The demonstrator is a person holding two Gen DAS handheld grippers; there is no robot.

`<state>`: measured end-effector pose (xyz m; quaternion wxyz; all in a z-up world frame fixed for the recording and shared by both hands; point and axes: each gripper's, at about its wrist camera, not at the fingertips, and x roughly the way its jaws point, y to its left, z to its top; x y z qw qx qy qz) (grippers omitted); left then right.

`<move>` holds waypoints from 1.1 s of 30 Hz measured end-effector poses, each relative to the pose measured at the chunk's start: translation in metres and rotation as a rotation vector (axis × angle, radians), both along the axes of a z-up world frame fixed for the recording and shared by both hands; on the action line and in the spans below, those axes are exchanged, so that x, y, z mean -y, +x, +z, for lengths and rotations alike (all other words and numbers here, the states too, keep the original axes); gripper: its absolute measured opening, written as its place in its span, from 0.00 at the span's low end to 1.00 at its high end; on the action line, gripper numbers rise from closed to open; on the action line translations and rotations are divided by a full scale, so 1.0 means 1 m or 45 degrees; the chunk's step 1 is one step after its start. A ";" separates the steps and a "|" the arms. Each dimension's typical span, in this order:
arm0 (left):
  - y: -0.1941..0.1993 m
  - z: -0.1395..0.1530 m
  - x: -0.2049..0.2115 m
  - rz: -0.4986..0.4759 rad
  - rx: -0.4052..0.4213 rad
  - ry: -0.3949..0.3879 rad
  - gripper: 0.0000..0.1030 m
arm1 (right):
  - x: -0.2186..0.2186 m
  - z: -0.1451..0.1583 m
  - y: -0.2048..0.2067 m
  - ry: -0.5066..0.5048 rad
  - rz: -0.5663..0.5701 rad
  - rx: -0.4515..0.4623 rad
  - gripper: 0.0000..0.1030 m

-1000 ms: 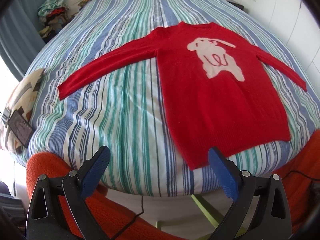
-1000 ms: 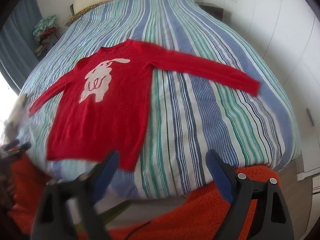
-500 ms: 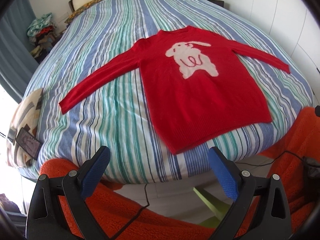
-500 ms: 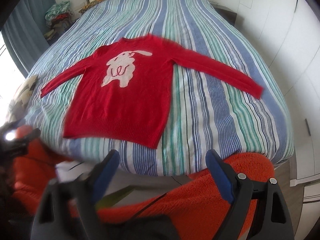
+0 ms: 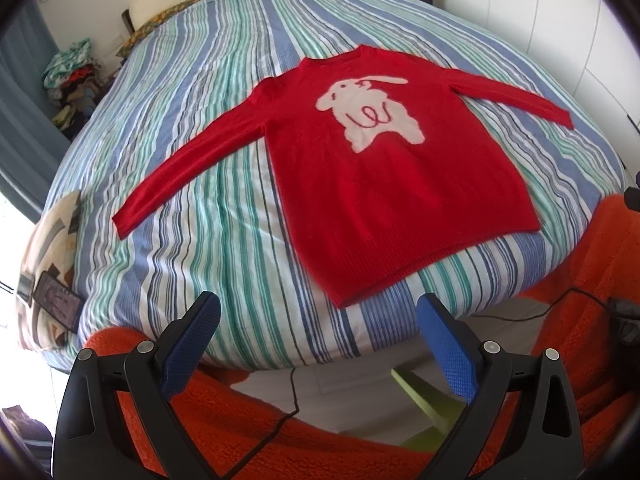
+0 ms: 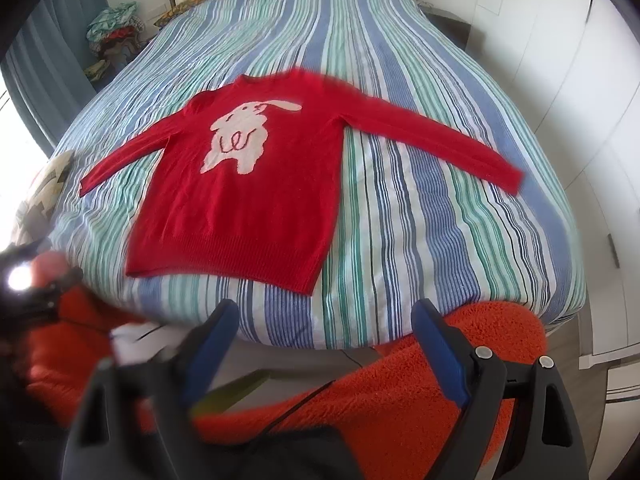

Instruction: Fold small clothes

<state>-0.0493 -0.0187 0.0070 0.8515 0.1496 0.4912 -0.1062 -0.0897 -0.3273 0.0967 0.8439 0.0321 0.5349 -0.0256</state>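
A red long-sleeved sweater (image 5: 392, 184) with a white dog motif lies flat, face up, on the striped bed (image 5: 224, 240), both sleeves spread out. It also shows in the right wrist view (image 6: 248, 200). My left gripper (image 5: 318, 320) is open and empty, held back above the bed's near edge, short of the sweater's hem. My right gripper (image 6: 324, 320) is open and empty, also short of the hem, off its right corner.
An orange fuzzy rug (image 5: 280, 432) and a black cable (image 5: 280, 420) lie below the bed's near edge. A patterned pillow with a dark device (image 5: 52, 280) sits at the bed's left corner. A clothes pile (image 5: 72, 80) stands far left. White cupboards (image 6: 592, 120) line the right.
Both grippers have pulled back and risen from the bed, so the sweater looks smaller and farther. The sweater has not moved. Both grippers stay open.
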 end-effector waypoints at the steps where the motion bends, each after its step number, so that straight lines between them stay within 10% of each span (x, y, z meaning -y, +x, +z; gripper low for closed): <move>1: 0.001 0.000 0.000 0.001 0.002 0.002 0.96 | 0.001 -0.001 0.001 0.006 -0.002 -0.001 0.85; 33: 0.048 0.000 -0.030 0.196 -0.007 -0.051 0.96 | 0.051 -0.008 0.044 0.164 -0.090 0.126 0.85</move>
